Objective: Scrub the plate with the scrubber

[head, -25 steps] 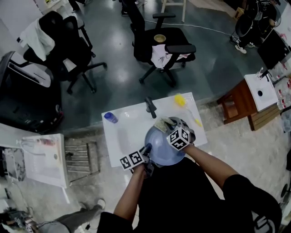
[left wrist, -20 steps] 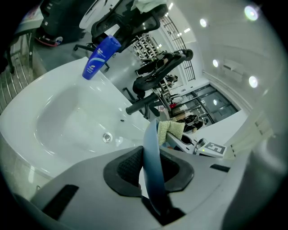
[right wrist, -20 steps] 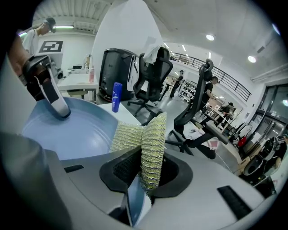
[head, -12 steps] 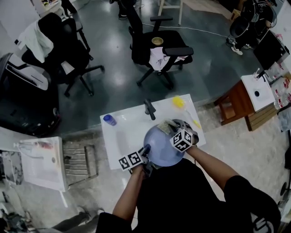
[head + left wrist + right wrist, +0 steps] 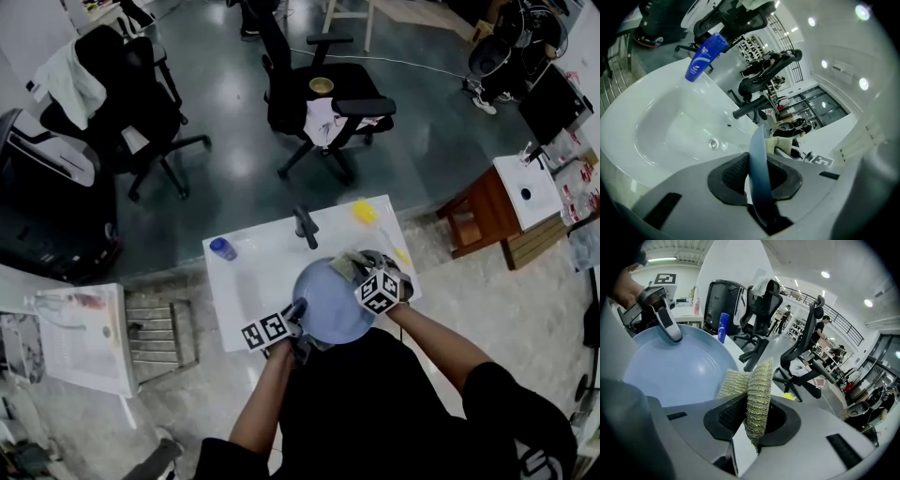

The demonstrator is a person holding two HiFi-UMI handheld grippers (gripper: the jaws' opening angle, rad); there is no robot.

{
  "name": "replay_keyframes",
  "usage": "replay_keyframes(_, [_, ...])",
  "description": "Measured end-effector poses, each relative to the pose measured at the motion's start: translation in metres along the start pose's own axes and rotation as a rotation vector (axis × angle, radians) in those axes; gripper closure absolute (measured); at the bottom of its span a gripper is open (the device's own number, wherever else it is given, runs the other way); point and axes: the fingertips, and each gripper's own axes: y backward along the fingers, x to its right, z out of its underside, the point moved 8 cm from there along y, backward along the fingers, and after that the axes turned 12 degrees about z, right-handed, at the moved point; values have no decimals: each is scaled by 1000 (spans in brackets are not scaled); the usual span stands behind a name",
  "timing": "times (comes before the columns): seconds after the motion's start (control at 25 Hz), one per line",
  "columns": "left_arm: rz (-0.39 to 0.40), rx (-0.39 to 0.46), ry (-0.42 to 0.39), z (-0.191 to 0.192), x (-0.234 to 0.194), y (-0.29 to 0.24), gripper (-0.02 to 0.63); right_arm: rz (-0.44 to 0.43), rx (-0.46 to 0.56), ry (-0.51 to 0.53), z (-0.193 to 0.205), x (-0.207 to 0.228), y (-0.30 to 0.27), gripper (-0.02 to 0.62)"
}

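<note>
A light blue plate [image 5: 326, 305] is held over the white sink [image 5: 246, 281]. My left gripper [image 5: 300, 309] is shut on its near left rim; in the left gripper view the plate [image 5: 757, 164] stands edge-on between the pads of that gripper [image 5: 757, 177]. My right gripper [image 5: 349, 268] is shut on a yellow-green scrubber [image 5: 340, 262] at the plate's far right edge. In the right gripper view the folded scrubber [image 5: 753, 390] sticks up from the gripper [image 5: 751, 416] against the plate's [image 5: 670, 373] blue face, with the left gripper [image 5: 663, 322] at the far rim.
The black faucet [image 5: 305, 225] stands at the sink's far edge, a blue bottle [image 5: 221, 247] on its left corner, a yellow brush [image 5: 367, 213] on its right corner. Office chairs [image 5: 323, 98] stand beyond. A wire rack [image 5: 159, 328] sits left of the sink.
My right gripper has slid a little to the right along the plate's far edge with the scrubber. The left gripper keeps the plate where it was.
</note>
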Motion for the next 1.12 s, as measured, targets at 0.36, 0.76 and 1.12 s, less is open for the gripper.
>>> replay_keyframes(0.36, [-4,11,20,-5,-7,-2,546,-13,-37,9,13,2,1,525])
replay_keyframes(0.76, [3,4,35,-9,-11,-6,543,-48,-91,-35,29,2,13,525])
replay_keyframes(1.12, [4,21,98,-6,-25,-6,541,-94,-86,30,38,-8,22,525])
